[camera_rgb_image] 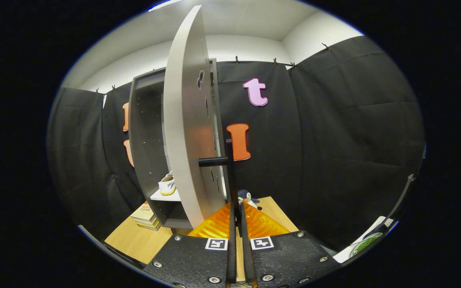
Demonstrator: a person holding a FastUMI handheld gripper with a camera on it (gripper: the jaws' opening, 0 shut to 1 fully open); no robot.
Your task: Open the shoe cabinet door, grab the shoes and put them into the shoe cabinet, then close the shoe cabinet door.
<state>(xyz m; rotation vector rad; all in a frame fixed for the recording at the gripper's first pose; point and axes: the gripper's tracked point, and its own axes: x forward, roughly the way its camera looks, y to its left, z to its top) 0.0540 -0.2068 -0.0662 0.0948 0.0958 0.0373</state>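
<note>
Closing step, I judge: shoe (167, 185) already on cabinet (144, 132) shelf, door (184, 120) half open. Gripper (238, 208) jaws pinched narrow round door's handle bar (230, 176). Next: swing door left w/ steady arc till flush, then let go.

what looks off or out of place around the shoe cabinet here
Nothing looks damaged or spilled. The cabinet door stands part open, with the gripper shut on its handle. A shoe already sits on the shelf inside. The one stray item is a small penguin toy on the table beyond the fingers.
</note>
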